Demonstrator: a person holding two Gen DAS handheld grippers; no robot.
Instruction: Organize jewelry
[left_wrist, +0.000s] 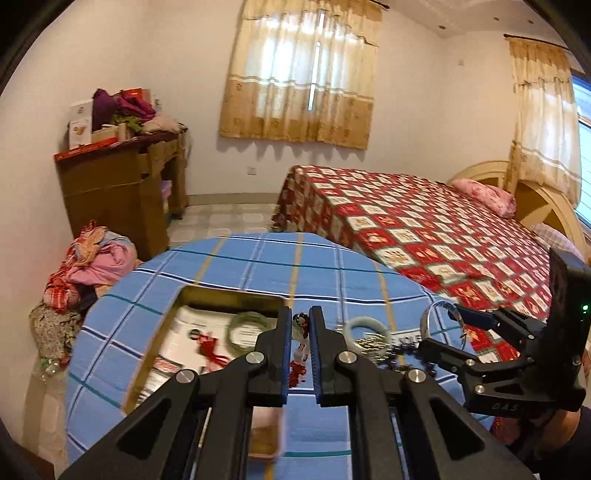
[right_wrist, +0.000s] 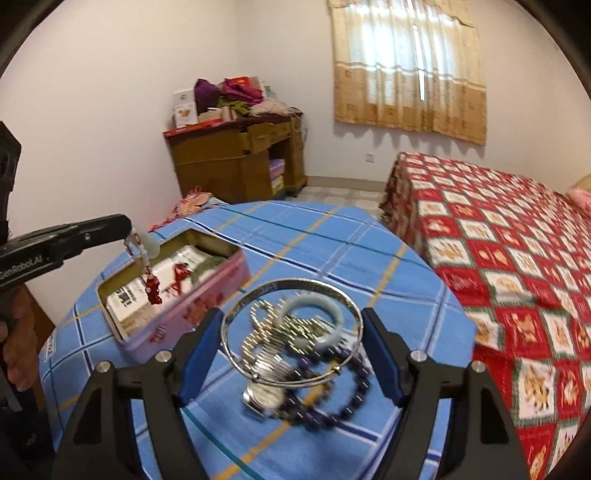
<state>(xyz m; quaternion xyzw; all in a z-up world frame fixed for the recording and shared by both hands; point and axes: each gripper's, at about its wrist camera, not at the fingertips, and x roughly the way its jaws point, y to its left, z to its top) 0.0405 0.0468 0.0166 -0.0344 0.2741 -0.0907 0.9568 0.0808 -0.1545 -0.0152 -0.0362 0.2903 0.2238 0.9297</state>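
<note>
pendant (right_wrist: 150, 275) over tin (right_wrist: 192, 314), bangle (right_wrist: 291, 332) gripped

A red-tasselled pendant with a pale jade piece (right_wrist: 147, 258) hangs in the air above the near-left part of an open pink rectangular tin (right_wrist: 207, 295). The tin sits toward the left edge of the blue plaid tablecloth, holding a green jade bangle (left_wrist: 248, 328) and a red knotted charm (right_wrist: 180, 275). A thin silver bangle (right_wrist: 291, 332) is raised and tilted above a pale jade bangle (right_wrist: 314, 325), gold bead chain (right_wrist: 266, 332), silver wristwatch (right_wrist: 264, 397) and dark purple bead bracelet (right_wrist: 332, 398) heaped near the cloth's middle.
</note>
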